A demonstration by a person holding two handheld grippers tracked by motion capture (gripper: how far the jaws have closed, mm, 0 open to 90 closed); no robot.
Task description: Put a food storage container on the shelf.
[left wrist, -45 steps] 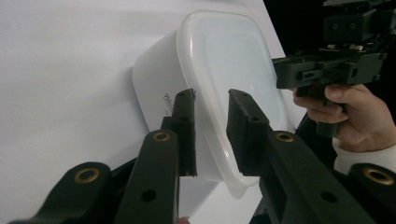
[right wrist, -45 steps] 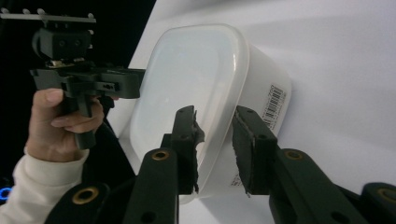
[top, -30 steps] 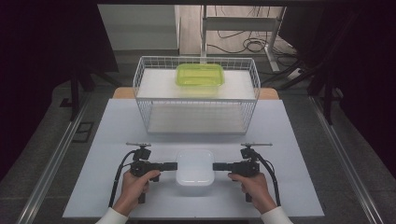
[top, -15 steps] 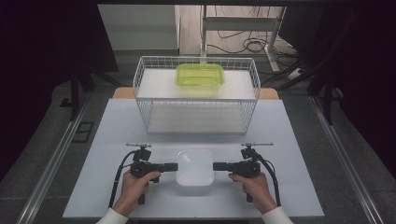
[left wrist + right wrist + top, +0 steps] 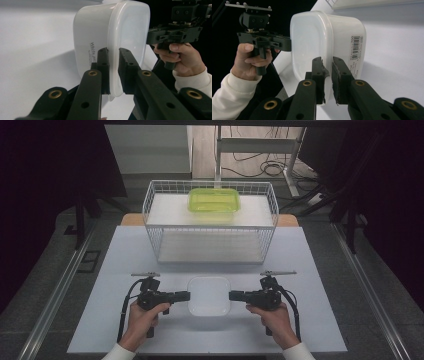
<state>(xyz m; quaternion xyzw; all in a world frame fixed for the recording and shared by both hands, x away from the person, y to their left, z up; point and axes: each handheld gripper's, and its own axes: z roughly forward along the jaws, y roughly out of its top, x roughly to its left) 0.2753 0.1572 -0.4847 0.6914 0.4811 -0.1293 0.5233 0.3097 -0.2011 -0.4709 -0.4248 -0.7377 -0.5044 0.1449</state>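
Now both the left gripper (image 5: pixel 186 295) and the right gripper (image 5: pixel 233 295) have jaws clamped on the white plastic container's (image 5: pixel 209 295) rim, low over the table (image 5: pixel 120 250).

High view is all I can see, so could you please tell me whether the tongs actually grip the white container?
Observer: Yes. In the left gripper view, the left tongs pinch the rim of the white container.
Operator: Thank you. And the other side?
Observer: The right tongs clamp the opposite rim the same way.
Operator: Is anything printed on the container?
Observer: A barcode label sits on its side wall, seen in the right gripper view.
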